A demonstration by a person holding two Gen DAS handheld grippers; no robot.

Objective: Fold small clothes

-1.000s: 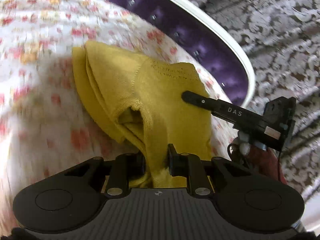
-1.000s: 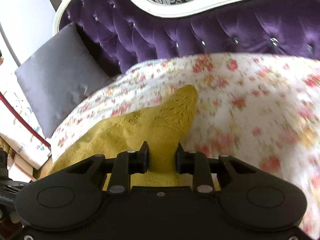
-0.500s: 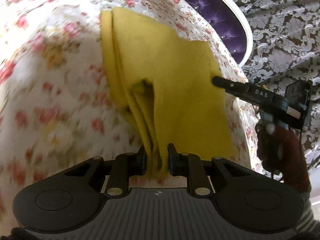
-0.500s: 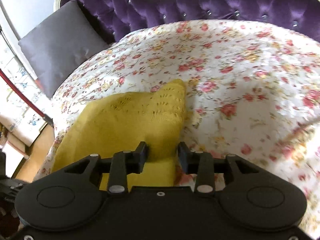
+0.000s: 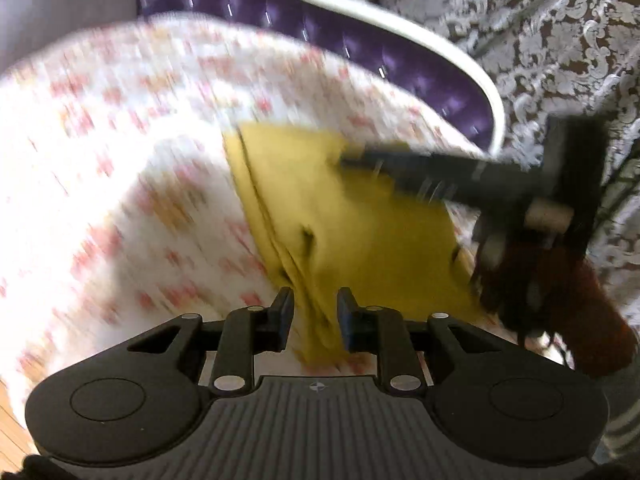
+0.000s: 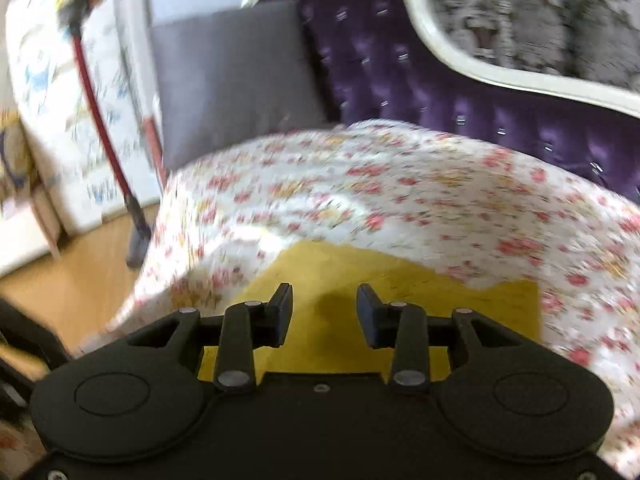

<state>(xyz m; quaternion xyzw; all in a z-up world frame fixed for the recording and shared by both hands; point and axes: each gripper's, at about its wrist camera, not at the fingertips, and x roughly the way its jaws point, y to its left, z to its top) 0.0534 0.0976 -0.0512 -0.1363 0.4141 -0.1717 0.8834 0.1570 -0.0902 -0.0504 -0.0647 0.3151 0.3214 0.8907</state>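
Across the bed, a floral bedspread (image 6: 400,184) fills most of both views, with a purple tufted headboard (image 6: 400,76) behind it from 12 to 3 o'clock in the right wrist view and a gray pillow (image 6: 232,80) leaning at 11 o'clock. On the bedspread lies a yellow garment (image 5: 344,216), folded into layers, its stacked edges running from center toward 6 o'clock in the left wrist view. The left gripper (image 5: 314,318) has its fingers apart, with a fold of the garment passing between them but not pinched. The right gripper (image 6: 324,312) also has its fingers spread, hovering just above the flat yellow cloth with nothing clamped. From the left wrist view, the right gripper's black fingers reach in from 3 o'clock over the garment's far corner. Both views are blurred.
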